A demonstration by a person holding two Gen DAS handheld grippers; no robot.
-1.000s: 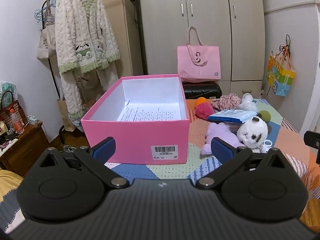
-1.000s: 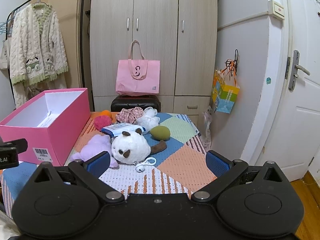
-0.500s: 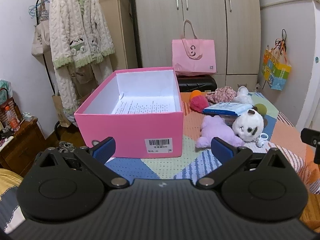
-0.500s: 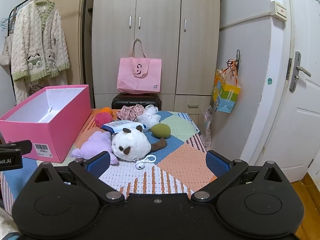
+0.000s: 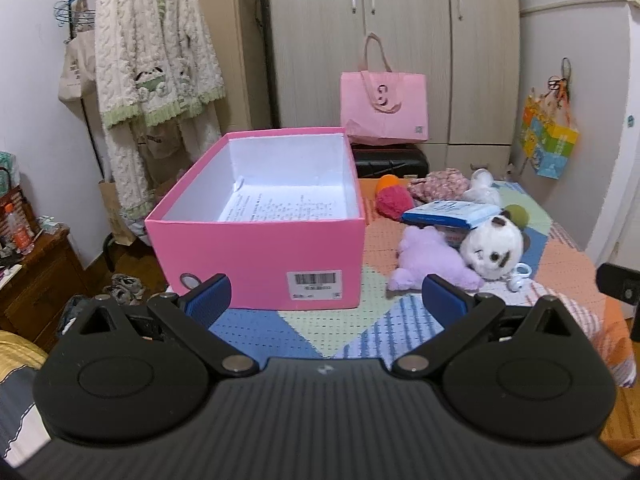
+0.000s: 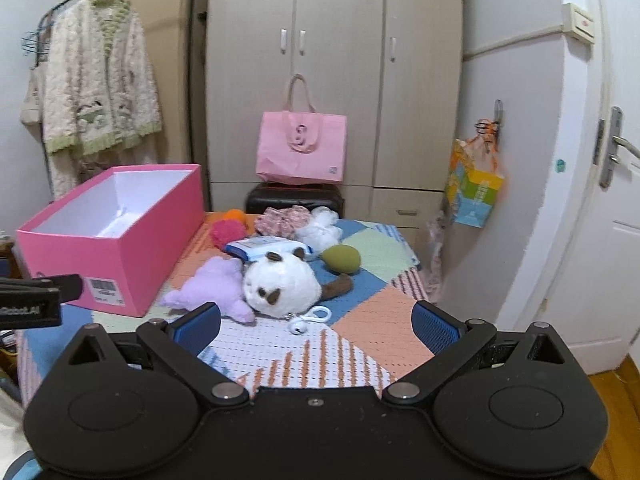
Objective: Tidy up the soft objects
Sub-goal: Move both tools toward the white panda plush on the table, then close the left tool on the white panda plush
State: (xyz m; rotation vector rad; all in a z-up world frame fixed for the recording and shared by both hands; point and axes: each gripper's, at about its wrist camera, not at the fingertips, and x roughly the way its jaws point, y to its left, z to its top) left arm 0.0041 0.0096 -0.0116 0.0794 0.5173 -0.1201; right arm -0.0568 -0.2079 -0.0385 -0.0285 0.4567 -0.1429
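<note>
We see the pink box [image 5: 256, 256] on the desk [image 5: 280, 332], holding only printed paper [image 5: 288, 208]; the toys [image 6: 280, 284] lie beside it. Both our grippers, left [image 5: 326, 298] and right [image 6: 316, 326], hover with fingers spread, empty.

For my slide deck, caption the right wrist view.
Open right gripper faces panda plush and purple plush beside a pink box.

— What hangs on the rack at the left?
— A cream knitted cardigan [image 5: 154, 52] with green trim, beside a canvas tote [image 5: 76, 66].
— And by the wardrobe [image 6: 336, 76]?
— A pink tote bag [image 6: 301, 148] stands on a black case [image 6: 294, 200]. A colourful gift bag [image 6: 474, 194] hangs from a hook near the white door [image 6: 612, 208].
</note>
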